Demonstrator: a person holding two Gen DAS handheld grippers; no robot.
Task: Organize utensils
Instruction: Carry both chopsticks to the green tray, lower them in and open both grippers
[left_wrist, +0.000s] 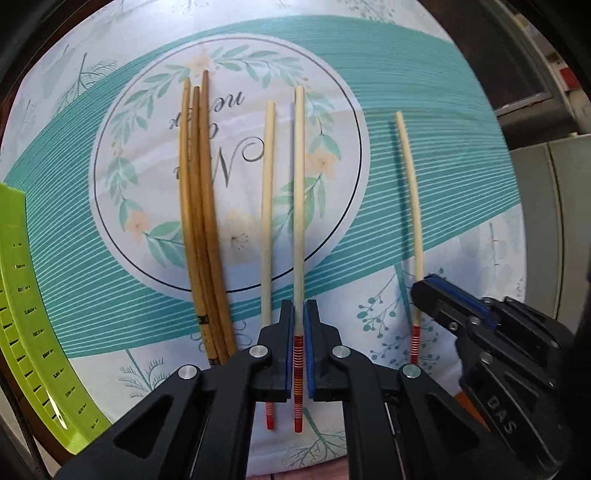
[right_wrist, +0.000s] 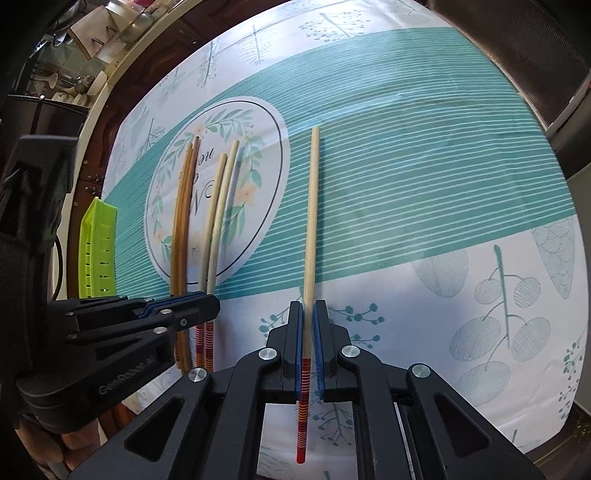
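Note:
Three brown chopsticks (left_wrist: 199, 206) lie bundled on the patterned cloth. Beside them lies a cream chopstick with a red-striped end (left_wrist: 266, 206). My left gripper (left_wrist: 299, 314) is shut on a second cream chopstick (left_wrist: 298, 192) near its striped end. My right gripper (right_wrist: 307, 314) is shut on a third cream chopstick (right_wrist: 310, 221), which lies apart to the right; it shows in the left wrist view (left_wrist: 410, 192) with the right gripper (left_wrist: 424, 284) on it. In the right wrist view the left gripper (right_wrist: 192, 302) sits over the brown (right_wrist: 180, 221) and cream (right_wrist: 218, 218) chopsticks.
A green slotted basket (left_wrist: 26, 295) stands at the cloth's left edge, also in the right wrist view (right_wrist: 98, 251). The teal and white cloth (right_wrist: 406, 184) covers a dark wooden table. Kitchenware sits beyond the table at far left. Grey furniture (left_wrist: 546, 206) stands at the right.

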